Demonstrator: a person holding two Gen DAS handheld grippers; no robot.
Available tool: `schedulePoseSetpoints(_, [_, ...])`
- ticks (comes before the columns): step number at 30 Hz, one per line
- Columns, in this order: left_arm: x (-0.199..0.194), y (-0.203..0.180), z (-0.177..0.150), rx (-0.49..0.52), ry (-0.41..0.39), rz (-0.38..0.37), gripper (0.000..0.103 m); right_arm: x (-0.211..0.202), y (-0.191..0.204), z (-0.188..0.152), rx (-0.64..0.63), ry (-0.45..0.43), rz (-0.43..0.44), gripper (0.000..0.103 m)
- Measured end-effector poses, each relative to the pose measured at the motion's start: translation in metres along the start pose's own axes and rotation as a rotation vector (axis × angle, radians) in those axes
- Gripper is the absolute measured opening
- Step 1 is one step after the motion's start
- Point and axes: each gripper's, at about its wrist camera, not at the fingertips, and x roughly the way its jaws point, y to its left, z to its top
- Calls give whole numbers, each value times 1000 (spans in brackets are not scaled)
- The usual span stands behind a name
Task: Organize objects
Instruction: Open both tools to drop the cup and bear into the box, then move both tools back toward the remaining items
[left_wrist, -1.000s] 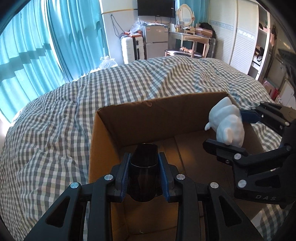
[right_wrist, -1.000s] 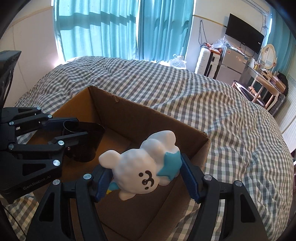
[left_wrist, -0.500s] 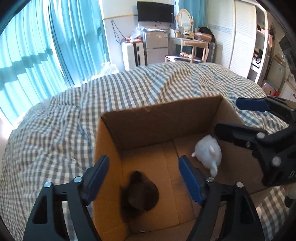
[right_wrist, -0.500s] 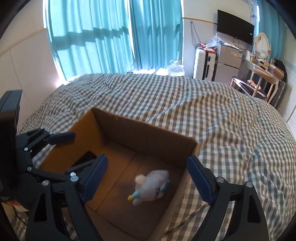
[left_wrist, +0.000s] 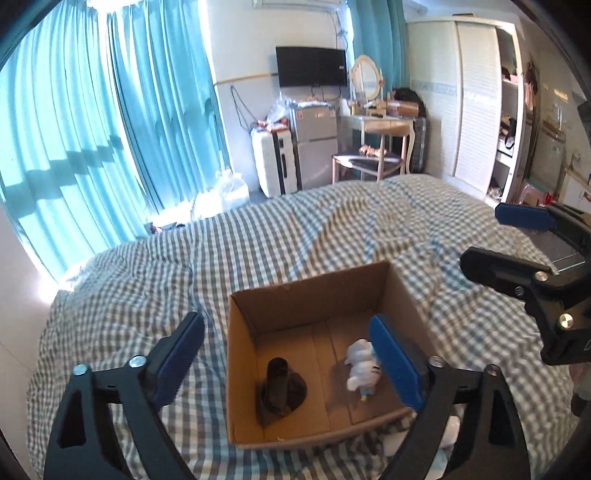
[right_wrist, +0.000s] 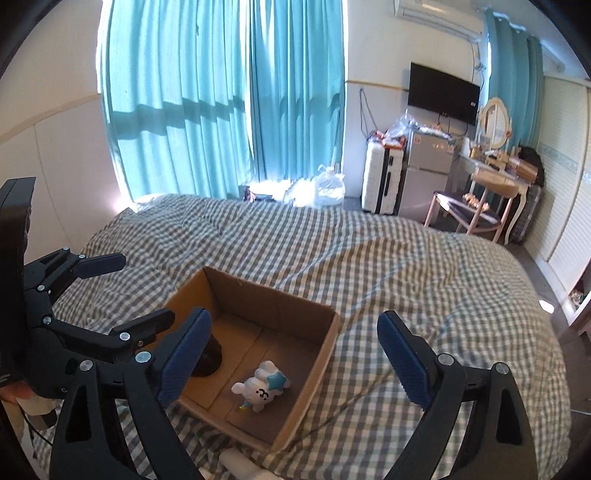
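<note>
An open cardboard box (left_wrist: 306, 295) sits on a bed covered with a grey and white checked quilt (left_wrist: 258, 236). Inside the box, on its floor, are 2 things: a dark cup (left_wrist: 277, 384) on the left, and a white plush toy (left_wrist: 364, 369) with a blue star lying on its side to the right. They are near each other but apart.

The left gripper (left_wrist: 291, 354) hangs above the box with its blue-padded jaws spread wide and still opening; nothing is between them. The right gripper (right_wrist: 295, 358) is likewise above the box, its jaws opening, with nothing between the pads.

A second ago the left gripper was clamped on the dark cup and the right gripper held the plush toy, both low over the box. Half a second ago both things had dropped to the box floor. Now both grippers have lifted away, so the box looks smaller and sits lower in each view.

Behind the bed are turquoise curtains (left_wrist: 92, 122), a wall television (left_wrist: 312, 66), a white suitcase (left_wrist: 273, 162) and a small dressing table (left_wrist: 384, 129).
</note>
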Motion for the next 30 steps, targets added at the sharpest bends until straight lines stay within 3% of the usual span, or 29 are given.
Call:
schedulePoseSetpoints(9, [-87, -6, -4, -11, -111, 67, 102, -100, 13, 0, -37, -100, -25, 97])
schedulePoseSetpoints(19, [-143, -13, -35, -60, -121, 112, 103, -183, 31, -32, -77, -158, -78, 99])
schedulePoseSetpoints(26, [-156, -24, -72, -97, -121, 110, 103, -200, 37, -68, -63, -141, -76, 100])
schedulePoseSetpoints(28, [-156, -24, -83, -135, -128, 123, 103, -195, 37, -78, -42, -118, -52, 100])
schedulePoseSetpoints(30, [-154, -24, -92, -164, -113, 89, 103, -189, 34, -87, -6, -97, -15, 100])
